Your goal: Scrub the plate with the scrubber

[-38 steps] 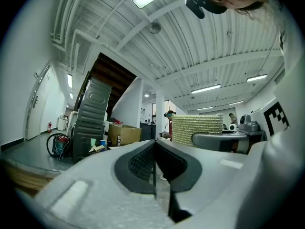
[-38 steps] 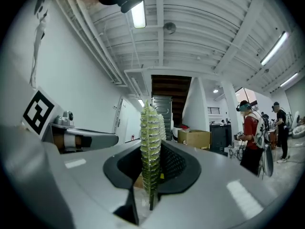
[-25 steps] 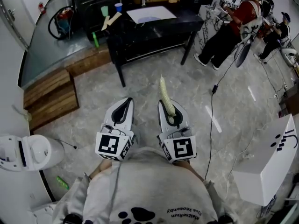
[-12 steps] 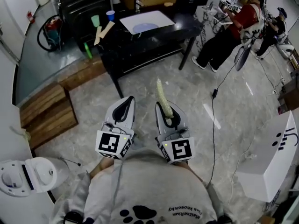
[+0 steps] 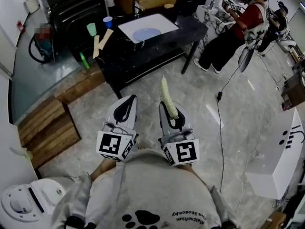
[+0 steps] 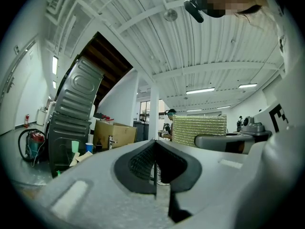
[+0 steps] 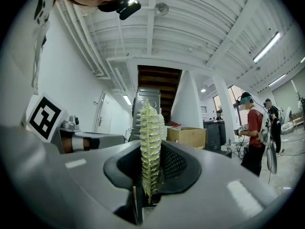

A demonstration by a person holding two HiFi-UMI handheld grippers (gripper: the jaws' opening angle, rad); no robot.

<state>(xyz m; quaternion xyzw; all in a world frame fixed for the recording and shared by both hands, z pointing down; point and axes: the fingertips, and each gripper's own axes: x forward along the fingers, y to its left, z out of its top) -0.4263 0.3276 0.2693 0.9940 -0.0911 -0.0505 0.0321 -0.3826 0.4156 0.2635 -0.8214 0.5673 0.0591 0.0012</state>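
Observation:
A blue plate (image 5: 147, 33) lies on a white mat (image 5: 162, 22) on the black table (image 5: 164, 49) ahead, well beyond both grippers. My right gripper (image 5: 172, 119) is shut on a pale yellow-green scrubber (image 5: 167, 97), which sticks out forward past the jaws. In the right gripper view the scrubber (image 7: 150, 142) stands edge-on, clamped in the right gripper (image 7: 147, 178). My left gripper (image 5: 125, 110) is level beside it, shut and empty. The left gripper view shows the left gripper (image 6: 155, 168) with its jaws meeting and the scrubber (image 6: 199, 129) off to the right.
On the table's left end stand a green cup (image 5: 91, 29), a blue cup (image 5: 107, 21) and wooden pieces (image 5: 102, 41). Wooden pallets (image 5: 52, 128) lie left. A person in a red top (image 5: 236, 30) stands right. A cable (image 5: 220, 128) crosses the floor; a white cabinet (image 5: 276, 161) is right.
Both grippers have travelled forward over the floor toward the table, keeping side by side. The white machine at the lower left has slid back. The grip on the scrubber is unchanged.

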